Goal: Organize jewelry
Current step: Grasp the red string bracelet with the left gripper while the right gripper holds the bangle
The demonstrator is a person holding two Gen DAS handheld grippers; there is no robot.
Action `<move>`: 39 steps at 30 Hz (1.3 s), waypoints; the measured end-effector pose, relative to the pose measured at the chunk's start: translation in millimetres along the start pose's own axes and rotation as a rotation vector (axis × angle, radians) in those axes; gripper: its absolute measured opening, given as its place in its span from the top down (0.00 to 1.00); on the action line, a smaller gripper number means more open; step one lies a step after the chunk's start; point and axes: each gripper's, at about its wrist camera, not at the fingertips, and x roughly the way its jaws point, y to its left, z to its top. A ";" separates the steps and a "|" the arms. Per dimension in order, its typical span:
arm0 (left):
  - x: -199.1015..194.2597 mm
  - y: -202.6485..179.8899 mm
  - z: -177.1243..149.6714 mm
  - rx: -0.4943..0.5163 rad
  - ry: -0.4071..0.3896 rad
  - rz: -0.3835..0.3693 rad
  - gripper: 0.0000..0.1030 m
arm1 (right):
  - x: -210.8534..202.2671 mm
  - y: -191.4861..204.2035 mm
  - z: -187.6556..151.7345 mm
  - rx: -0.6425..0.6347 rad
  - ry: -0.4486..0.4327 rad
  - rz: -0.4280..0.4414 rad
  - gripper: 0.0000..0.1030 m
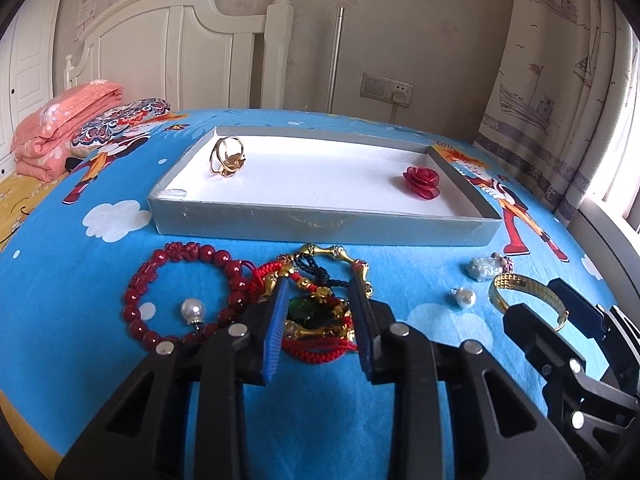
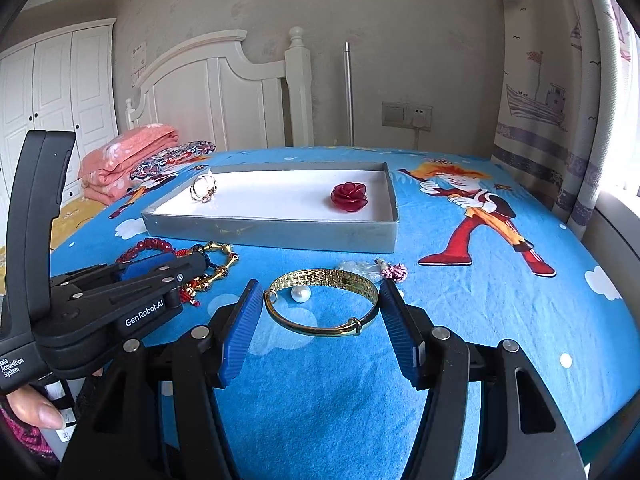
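Daylight enters from the window (image 2: 624, 184) at right, blown out; scene bright, sharp; fisheye bending and dark vignetting at corners.

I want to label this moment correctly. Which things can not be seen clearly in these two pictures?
- Tangle of cords and gold pieces: left wrist view, the left gripper covers its sides; separate pieces uncountable.
- Pale charm: right wrist view, behind the gold bangle; shape unclear.
- Red bead bracelet: right wrist view, mostly hidden by the left gripper.

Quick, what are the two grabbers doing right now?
Left gripper: open, around the tangled bracelets, not squeezing.
Right gripper: open, around the gold bangle, not squeezing.
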 end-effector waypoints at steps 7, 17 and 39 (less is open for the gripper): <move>9.7 -1.2 4.7 -0.003 0.045 -0.019 0.76 | -1.7 6.2 0.2 -0.011 -0.008 0.005 0.44; -17.5 7.5 1.0 0.017 -0.048 -0.054 0.89 | -4.5 12.4 2.7 -0.028 -0.014 -0.003 0.44; -90.1 50.2 -14.8 -0.024 -0.165 -0.014 0.89 | -28.2 57.8 13.0 -0.135 -0.068 0.016 0.44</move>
